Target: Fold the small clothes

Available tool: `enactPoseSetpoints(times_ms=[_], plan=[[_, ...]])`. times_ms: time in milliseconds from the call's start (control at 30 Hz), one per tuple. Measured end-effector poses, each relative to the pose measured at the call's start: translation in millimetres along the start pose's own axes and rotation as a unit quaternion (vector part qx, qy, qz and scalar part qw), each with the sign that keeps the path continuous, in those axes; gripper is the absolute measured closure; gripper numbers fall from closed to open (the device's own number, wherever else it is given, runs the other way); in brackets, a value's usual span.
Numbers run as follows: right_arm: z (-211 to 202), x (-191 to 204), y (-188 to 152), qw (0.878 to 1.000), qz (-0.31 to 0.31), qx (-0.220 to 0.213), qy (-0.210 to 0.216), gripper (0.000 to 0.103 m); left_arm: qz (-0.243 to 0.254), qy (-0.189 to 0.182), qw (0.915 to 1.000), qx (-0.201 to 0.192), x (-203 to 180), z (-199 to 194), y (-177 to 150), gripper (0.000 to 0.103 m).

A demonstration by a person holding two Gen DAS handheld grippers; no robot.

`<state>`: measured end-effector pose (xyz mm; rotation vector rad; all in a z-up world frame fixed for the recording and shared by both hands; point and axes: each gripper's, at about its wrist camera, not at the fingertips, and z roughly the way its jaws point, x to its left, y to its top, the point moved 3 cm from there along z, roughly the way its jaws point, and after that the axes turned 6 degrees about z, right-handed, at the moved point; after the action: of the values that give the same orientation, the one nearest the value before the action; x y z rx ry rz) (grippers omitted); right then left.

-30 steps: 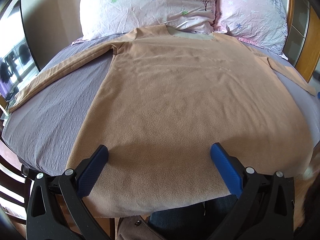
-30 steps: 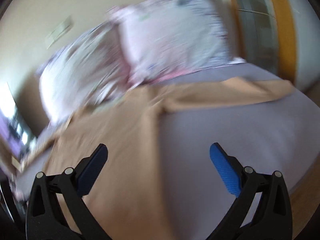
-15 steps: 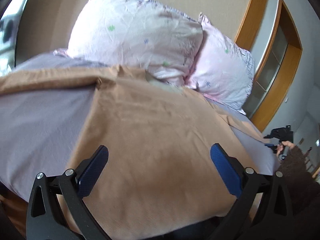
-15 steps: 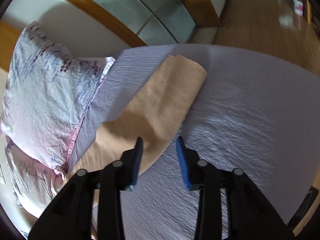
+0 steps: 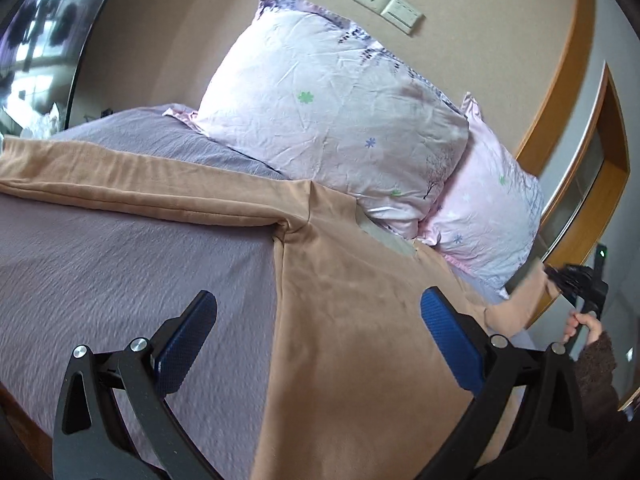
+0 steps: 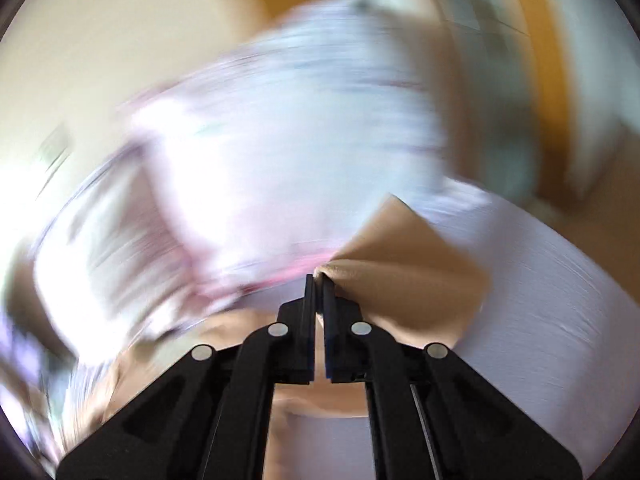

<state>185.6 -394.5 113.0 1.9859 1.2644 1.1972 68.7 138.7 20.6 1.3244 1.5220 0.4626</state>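
A tan long-sleeved top [image 5: 360, 340] lies flat on the lilac bed sheet [image 5: 132, 276], its left sleeve [image 5: 132, 184] stretched out to the left. My left gripper [image 5: 316, 336] is open and empty, hovering over the top's left side near the armpit. My right gripper [image 6: 319, 280] is shut on the end of the right sleeve [image 6: 400, 264] and lifts it off the sheet; it also shows at the far right of the left wrist view [image 5: 576, 280]. The right wrist view is blurred by motion.
Two floral pillows [image 5: 332, 120] [image 5: 488, 208] lean against the wall at the head of the bed. A wooden door frame [image 5: 600, 184] stands to the right. A mirror [image 5: 36, 40] is at the far left.
My right gripper has closed on the right sleeve's end and raised it. My left gripper has swung left and forward from the hem toward the left armpit, staying open.
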Motion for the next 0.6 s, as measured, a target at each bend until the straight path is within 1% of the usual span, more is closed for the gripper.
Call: enactPoseSetpoints(times_ms=[33,67,133,167,200,233,267,300,333,367,433,500,533,567,600], plan=[[8,39,-11,0.999,-0.038,0.014,0.028,0.1,-0.01,-0.001,0.9999,-0.001,6,0,2,0.001],[20,83,-29,0.994,-0.077,0.039,0.064,0.1,-0.025,0.007,0.9997,0.0,14,-1,6,0.001],[45,148,-68,0.98,-0.133,0.096,0.116,0.098,-0.059,0.02,0.998,-0.001,30,-3,13,0.001],[61,181,-100,0.965,-0.169,0.143,0.137,0.094,-0.072,0.024,0.9971,-0.001,37,-5,15,0.001],[74,206,-129,0.949,-0.2,0.189,0.152,0.09,-0.09,0.032,0.9955,0.0,47,-8,19,0.001],[84,225,-158,0.933,-0.22,0.232,0.165,0.08,-0.106,0.04,0.9936,0.0,56,-11,22,0.001],[87,237,-178,0.922,-0.23,0.26,0.173,0.072,-0.126,0.052,0.9907,-0.004,71,-17,26,0.001],[84,243,-189,0.917,-0.231,0.268,0.187,0.067,-0.139,0.063,0.9882,-0.01,82,-22,30,0.001],[81,245,-190,0.917,-0.226,0.262,0.199,0.053,-0.149,0.077,0.9857,-0.017,94,-28,33,0.001],[74,243,-186,0.921,-0.22,0.246,0.206,0.038,-0.162,0.094,0.9821,-0.024,109,-33,38,0.001],[62,232,-172,0.935,-0.201,0.209,0.205,0.029,-0.187,0.112,0.9755,-0.029,132,-39,43,0.001],[62,212,-152,0.942,-0.179,0.2,0.203,0.027,-0.226,0.119,0.9664,-0.026,158,-40,47,0.008],[62,204,-148,0.945,-0.169,0.198,0.201,0.025,-0.25,0.122,0.9603,-0.019,172,-37,48,0.016],[62,195,-142,0.948,-0.158,0.196,0.196,0.023,-0.266,0.123,0.9562,-0.013,178,-35,48,0.02],[64,188,-135,0.951,-0.15,0.194,0.191,0.022,-0.282,0.123,0.9516,-0.008,185,-32,47,0.02]])
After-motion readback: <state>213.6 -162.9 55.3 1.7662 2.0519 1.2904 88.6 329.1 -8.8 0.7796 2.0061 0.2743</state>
